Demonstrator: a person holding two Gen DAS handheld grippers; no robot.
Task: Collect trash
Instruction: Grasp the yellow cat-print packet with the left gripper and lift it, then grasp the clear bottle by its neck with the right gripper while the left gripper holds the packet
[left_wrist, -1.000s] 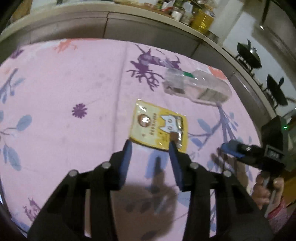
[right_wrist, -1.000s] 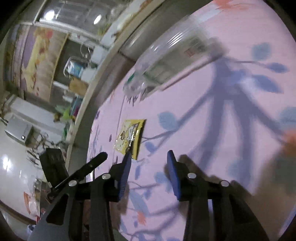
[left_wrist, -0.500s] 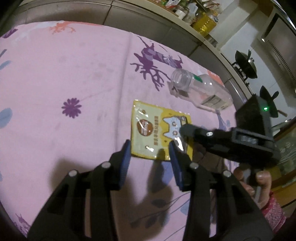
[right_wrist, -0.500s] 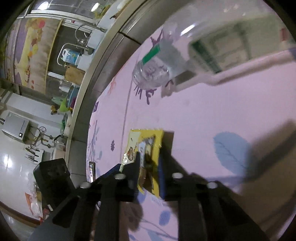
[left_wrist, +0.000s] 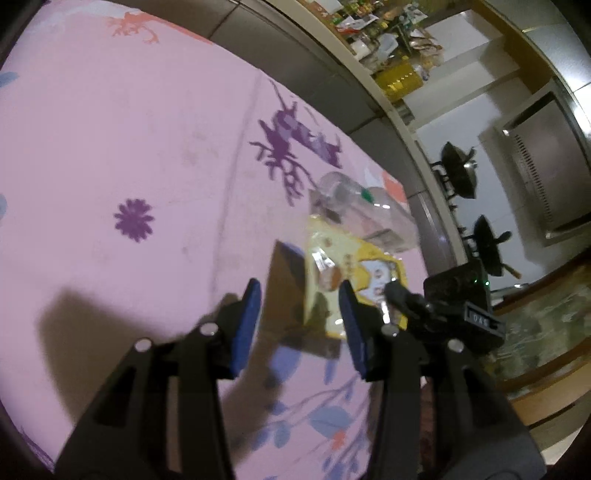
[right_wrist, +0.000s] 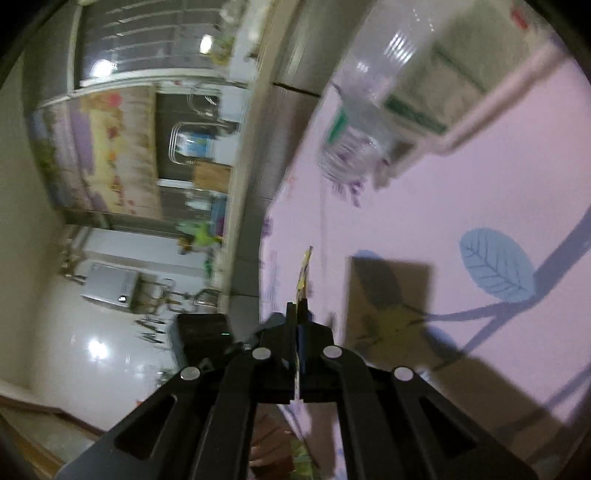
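A yellow snack wrapper (left_wrist: 354, 273) is lifted off the pink tablecloth, casting a shadow below it. My right gripper (right_wrist: 297, 314) is shut on the wrapper's edge, which shows edge-on in the right wrist view (right_wrist: 303, 273); this gripper also shows in the left wrist view (left_wrist: 402, 299). My left gripper (left_wrist: 299, 317) is open and empty, just in front of the wrapper. A clear empty plastic bottle (left_wrist: 365, 214) with a green band lies on its side behind the wrapper; it also shows in the right wrist view (right_wrist: 399, 99).
The pink tablecloth (left_wrist: 129, 147) with purple and blue prints covers the table. The table's far edge meets a grey counter (left_wrist: 332, 85). Cluttered shelves (left_wrist: 391, 48) and black pans (left_wrist: 458, 170) stand beyond the right edge.
My right gripper has closed on the yellow wrapper and lifted it off the cloth. The left gripper stays open and has tilted toward the right.
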